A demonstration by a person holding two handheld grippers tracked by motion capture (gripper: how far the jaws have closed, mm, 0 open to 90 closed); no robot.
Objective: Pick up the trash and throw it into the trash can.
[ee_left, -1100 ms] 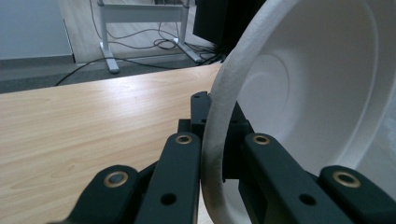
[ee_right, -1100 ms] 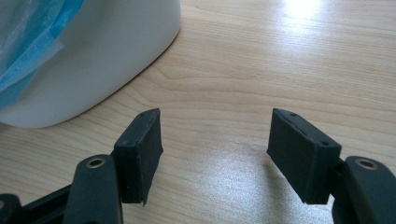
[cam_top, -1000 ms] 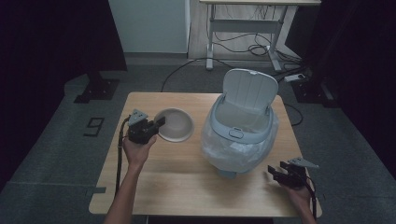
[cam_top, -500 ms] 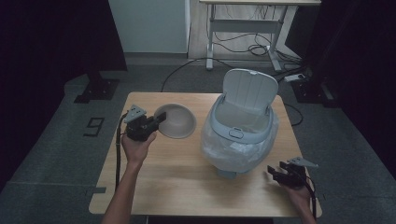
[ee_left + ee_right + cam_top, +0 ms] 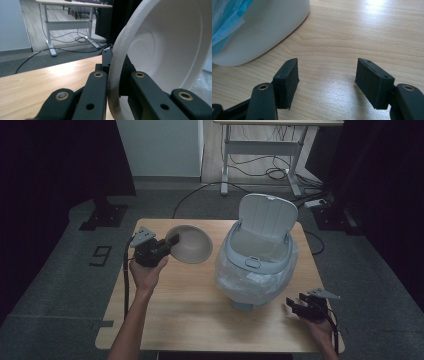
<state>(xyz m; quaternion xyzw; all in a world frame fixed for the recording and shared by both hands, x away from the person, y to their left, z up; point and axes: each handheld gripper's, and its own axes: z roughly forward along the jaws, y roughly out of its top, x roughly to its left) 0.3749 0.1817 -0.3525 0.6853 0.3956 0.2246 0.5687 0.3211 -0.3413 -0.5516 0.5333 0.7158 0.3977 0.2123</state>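
Bowl (image 5: 190,243) rim pinched between left gripper (image 5: 169,243) jaws, tilted above table (image 5: 200,310); right gripper (image 5: 295,304) spread, empty.

the room around the table (image 5: 200,315) is very dark, and light falls from above onto the wood. the high view is dim and a bit grainy. in the left gripper view the white bowl (image 5: 175,45) is bright and soft, blurry up close. in the right gripper view shiny glare spots sit on the wood, and the picture is sharp.
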